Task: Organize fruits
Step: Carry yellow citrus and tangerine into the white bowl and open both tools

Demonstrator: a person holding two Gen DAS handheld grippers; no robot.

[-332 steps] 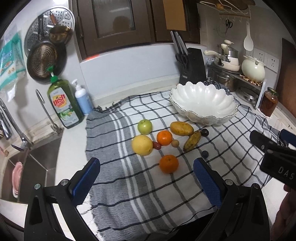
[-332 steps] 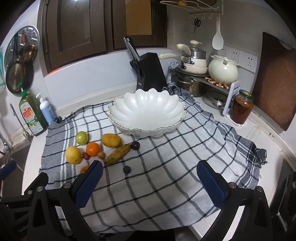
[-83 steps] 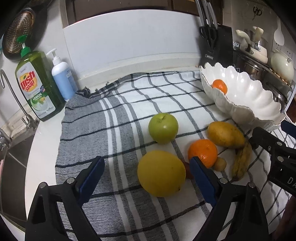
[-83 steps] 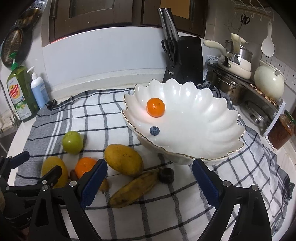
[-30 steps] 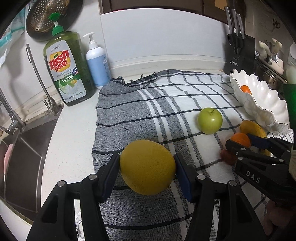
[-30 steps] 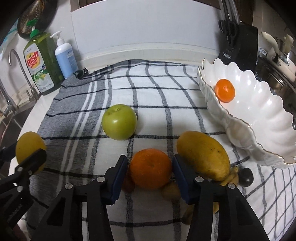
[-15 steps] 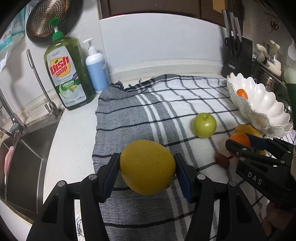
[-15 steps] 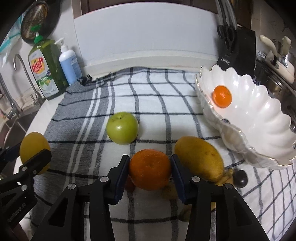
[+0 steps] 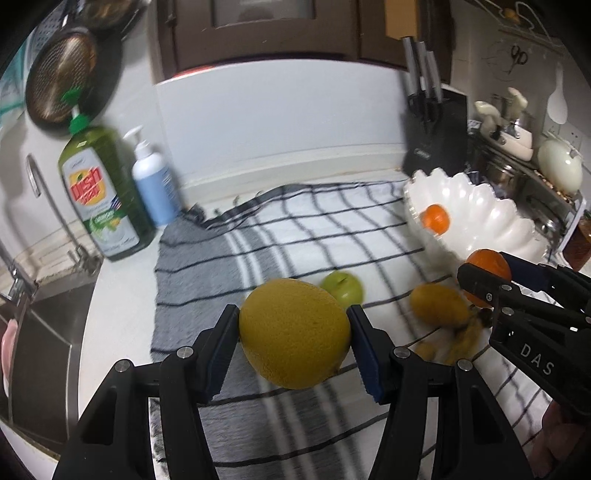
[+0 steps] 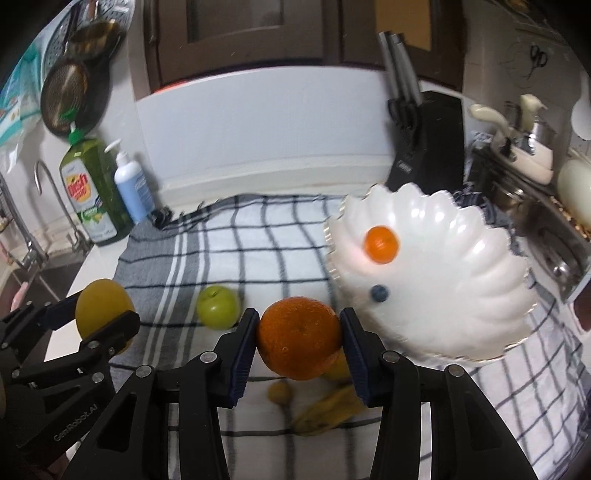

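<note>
Yellow citrus [image 9: 294, 338] — long axis crosswise — clamped in left tongs [image 9: 294, 349]; right tongs [image 10: 299, 341] pinch orange [image 10: 299, 338].

White backsplash [image 9: 295, 122], dark cabinets [image 10: 258, 33]

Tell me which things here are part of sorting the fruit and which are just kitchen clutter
Part of the job:
left gripper holding the yellow citrus
right gripper holding the orange
white bowl with a small orange and a blueberry
green apple
mango
banana

Just lying about:
dish soap bottle
pump bottle
knife block
checked cloth
</note>
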